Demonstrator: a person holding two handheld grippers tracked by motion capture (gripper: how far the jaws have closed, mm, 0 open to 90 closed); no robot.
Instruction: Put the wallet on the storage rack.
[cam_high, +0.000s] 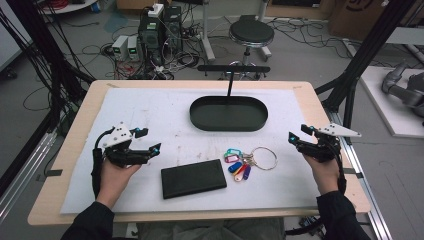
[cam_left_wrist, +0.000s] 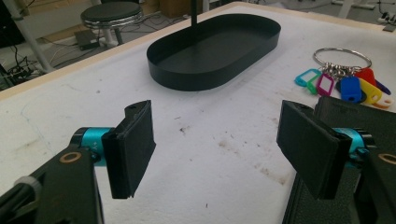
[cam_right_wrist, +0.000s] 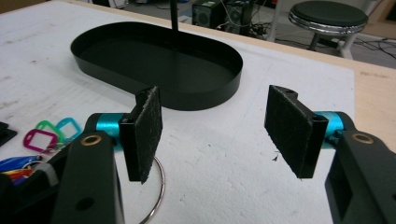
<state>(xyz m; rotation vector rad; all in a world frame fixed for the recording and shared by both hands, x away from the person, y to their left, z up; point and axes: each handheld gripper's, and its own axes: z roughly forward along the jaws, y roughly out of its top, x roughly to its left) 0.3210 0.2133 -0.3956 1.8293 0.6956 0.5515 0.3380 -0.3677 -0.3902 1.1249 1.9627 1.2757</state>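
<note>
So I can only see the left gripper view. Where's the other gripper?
Observer: The right gripper is near the table's right edge, fingers open, just right of the key ring.
Operator: What's the black thing at my bottom right?
Observer: A flat black rectangular case, lying left of the key ring's coloured tags.
Operator: And the pole by the tray?
Observer: It stands at the tray's far side and carries a black crossbar on top.

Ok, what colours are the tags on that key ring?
The tags are teal, green, magenta, blue, red, yellow and purple, clearest in the left gripper view.
</note>
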